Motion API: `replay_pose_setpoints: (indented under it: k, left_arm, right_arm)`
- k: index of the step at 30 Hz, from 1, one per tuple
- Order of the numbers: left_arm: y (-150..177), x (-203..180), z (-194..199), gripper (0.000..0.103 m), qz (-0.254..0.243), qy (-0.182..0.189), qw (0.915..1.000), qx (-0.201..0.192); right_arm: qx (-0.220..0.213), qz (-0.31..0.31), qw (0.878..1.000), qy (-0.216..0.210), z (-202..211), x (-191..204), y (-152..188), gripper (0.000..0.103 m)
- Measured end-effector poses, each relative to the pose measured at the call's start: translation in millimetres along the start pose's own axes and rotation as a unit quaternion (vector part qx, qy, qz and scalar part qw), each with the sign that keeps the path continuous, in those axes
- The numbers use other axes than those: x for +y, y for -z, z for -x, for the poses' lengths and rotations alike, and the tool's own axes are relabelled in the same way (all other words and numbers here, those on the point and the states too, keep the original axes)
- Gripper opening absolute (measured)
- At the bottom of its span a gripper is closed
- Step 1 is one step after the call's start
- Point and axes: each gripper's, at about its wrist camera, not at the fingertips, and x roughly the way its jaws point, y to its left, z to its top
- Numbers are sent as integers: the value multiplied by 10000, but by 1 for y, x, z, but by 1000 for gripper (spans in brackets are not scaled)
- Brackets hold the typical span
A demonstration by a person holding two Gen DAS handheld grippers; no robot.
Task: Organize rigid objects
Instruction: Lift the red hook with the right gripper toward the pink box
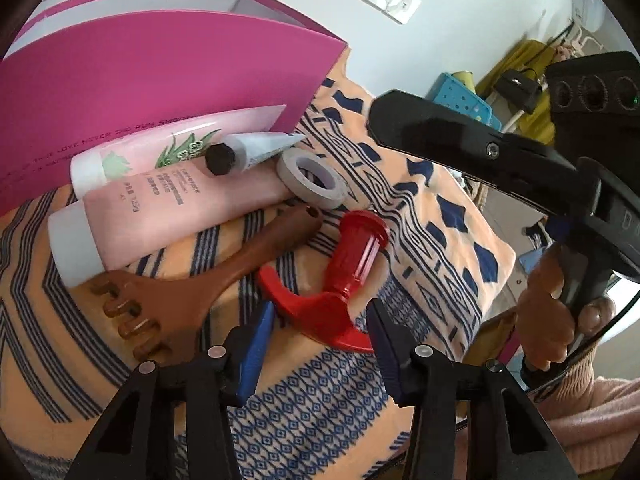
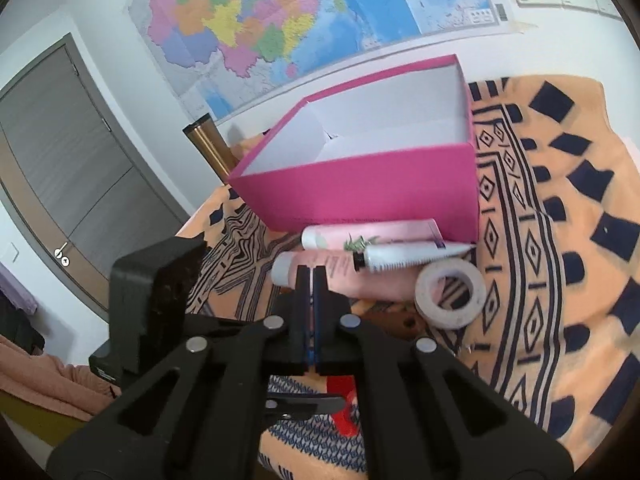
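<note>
A red plastic toy hammer (image 1: 340,280) lies on the patterned cloth, its head between the fingers of my open left gripper (image 1: 320,344), which straddles it without closing. Beside it lie a brown wooden back scratcher (image 1: 200,284), a roll of white tape (image 1: 312,178), two pink tubes (image 1: 176,208) and a white tube with a black cap (image 1: 256,148). An open pink box (image 2: 360,192) stands behind them. My right gripper (image 2: 311,276) is shut and empty, held above the tubes (image 2: 344,272); the tape roll (image 2: 450,294) lies to its right.
The orange and blue patterned cloth (image 2: 560,240) covers the table. The right gripper's body (image 1: 500,152) hangs over the cloth at the right of the left wrist view. A brass cylinder (image 2: 210,148) stands left of the box. A map hangs on the wall.
</note>
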Motion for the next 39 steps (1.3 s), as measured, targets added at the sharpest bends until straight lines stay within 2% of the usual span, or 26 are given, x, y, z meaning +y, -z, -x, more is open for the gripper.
replay_pose_setpoints:
  k: [3, 4, 5, 7, 11, 13, 16, 18, 22, 27, 34, 39]
  left_arm:
    - [0, 1, 0, 48, 12, -28, 10000, -23]
    - [0, 1, 0, 48, 6, -37, 10000, -23]
    - [0, 1, -1, 48, -8, -46, 10000, -19]
    - [0, -1, -2, 48, -48, -79, 10000, -19]
    - [-1, -3, -4, 48, -101, -135, 9999, -16]
    - [-1, -4, -4, 48, -127, -159, 9998, -14]
    - [-2, -5, -4, 47, -141, -208, 9997, -14]
    - [-2, -5, -4, 45, -121, -220, 9997, -23]
    - [-2, -2, -2, 42, -67, -197, 9998, -45]
    - [-1, -1, 0, 41, -21, -172, 9998, -72]
    - [-3, -11, 16, 40, -26, -6, 9997, -243]
    - [-15, -22, 41, 40, -159, 49, 9982, -581]
  right_arm:
    - [126, -81, 9997, 216, 0, -9, 3, 7]
    - [176, -192, 9991, 333, 1, -16, 7, 17]
    - [229, -264, 9981, 506, 3, -22, 12, 34]
    - [302, -583, 9946, 807, 8, -39, 26, 48]
    - [394, -1136, 9887, 893, 16, -61, 50, 48]
    - [432, -1305, 9876, 755, 15, -63, 56, 48]
    - [512, -1423, 9868, 587, 4, -59, 61, 49]
    - [527, -1479, 9853, 669, -3, -60, 61, 49]
    - [347, -1739, 9824, 581, -7, -67, 57, 49]
    - [339, -1377, 9860, 872, -12, -54, 54, 45]
    - [25, -1154, 9900, 814, 7, -43, 43, 38]
    - [-184, -749, 9937, 814, 21, -27, 19, 37]
